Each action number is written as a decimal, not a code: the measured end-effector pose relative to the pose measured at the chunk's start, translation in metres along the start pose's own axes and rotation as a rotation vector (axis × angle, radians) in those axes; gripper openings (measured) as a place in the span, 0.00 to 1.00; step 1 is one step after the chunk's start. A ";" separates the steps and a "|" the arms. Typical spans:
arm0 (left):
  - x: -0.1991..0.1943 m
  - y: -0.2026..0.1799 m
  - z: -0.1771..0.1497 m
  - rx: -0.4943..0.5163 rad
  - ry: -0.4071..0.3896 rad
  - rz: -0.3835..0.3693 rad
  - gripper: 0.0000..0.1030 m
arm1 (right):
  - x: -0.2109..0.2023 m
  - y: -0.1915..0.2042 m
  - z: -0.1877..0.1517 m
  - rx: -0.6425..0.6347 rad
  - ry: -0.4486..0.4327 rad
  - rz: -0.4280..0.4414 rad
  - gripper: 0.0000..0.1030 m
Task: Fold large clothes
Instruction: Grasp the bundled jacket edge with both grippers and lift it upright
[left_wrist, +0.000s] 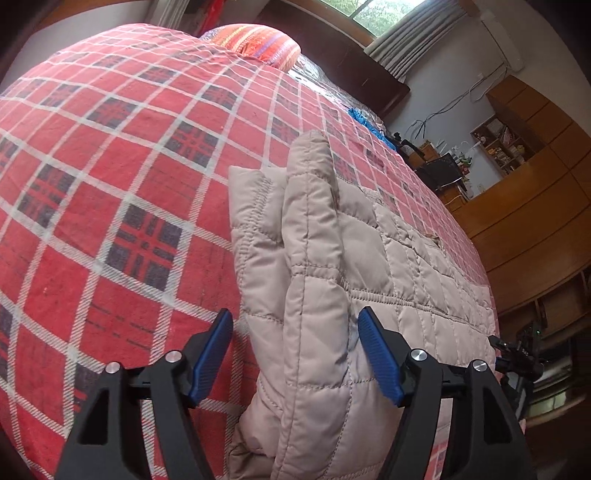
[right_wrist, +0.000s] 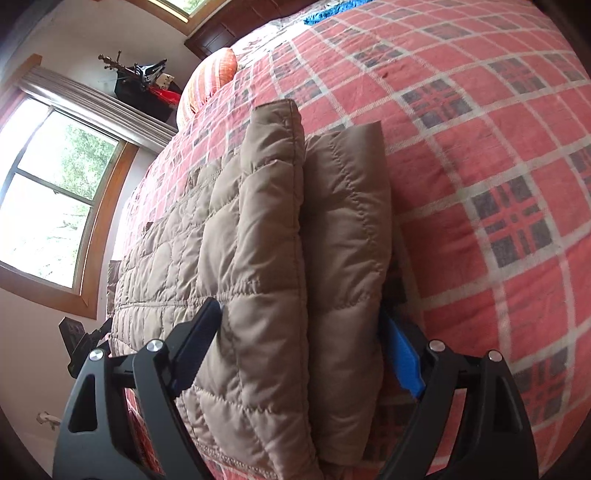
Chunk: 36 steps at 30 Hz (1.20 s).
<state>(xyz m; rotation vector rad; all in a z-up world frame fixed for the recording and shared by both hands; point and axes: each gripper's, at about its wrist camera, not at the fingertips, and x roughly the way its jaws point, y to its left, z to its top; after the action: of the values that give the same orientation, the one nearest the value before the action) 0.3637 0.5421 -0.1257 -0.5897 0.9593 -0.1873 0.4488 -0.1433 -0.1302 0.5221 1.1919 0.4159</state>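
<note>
**Quilted jacket on a plaid bed, a gripper at each end**

A beige quilted jacket (left_wrist: 317, 280) lies flat on a red plaid bedspread (left_wrist: 122, 192), with 2 padded layers folded over one another along each end. In the left wrist view, the left gripper (left_wrist: 295, 354) has its 2 blue-padded fingers (left_wrist: 380, 358) spread apart on either side of the raised folded edge, not pressing it. In the right wrist view, the right gripper (right_wrist: 306, 354) also stands open, the thick double fold of the jacket (right_wrist: 280, 258) between its fingers; whether the pads touch the fabric cannot be told. An orange striped pillow (left_wrist: 258, 42) rests at the head of the bed. A window (right_wrist: 55, 192) and wooden cabinets (left_wrist: 535, 206) stand beyond.
</note>
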 end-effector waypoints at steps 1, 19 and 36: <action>0.004 -0.001 0.001 0.002 0.008 -0.005 0.69 | 0.005 -0.001 0.004 0.000 0.004 0.001 0.82; 0.004 -0.048 -0.005 0.020 -0.053 -0.013 0.14 | -0.001 0.042 0.000 -0.090 -0.007 0.015 0.15; -0.136 -0.108 -0.063 0.170 -0.193 -0.122 0.13 | -0.140 0.115 -0.096 -0.331 -0.143 0.038 0.13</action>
<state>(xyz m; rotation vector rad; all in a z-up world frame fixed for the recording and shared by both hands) 0.2464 0.4834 0.0036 -0.5000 0.7131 -0.3117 0.3091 -0.1136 0.0173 0.2828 0.9524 0.5858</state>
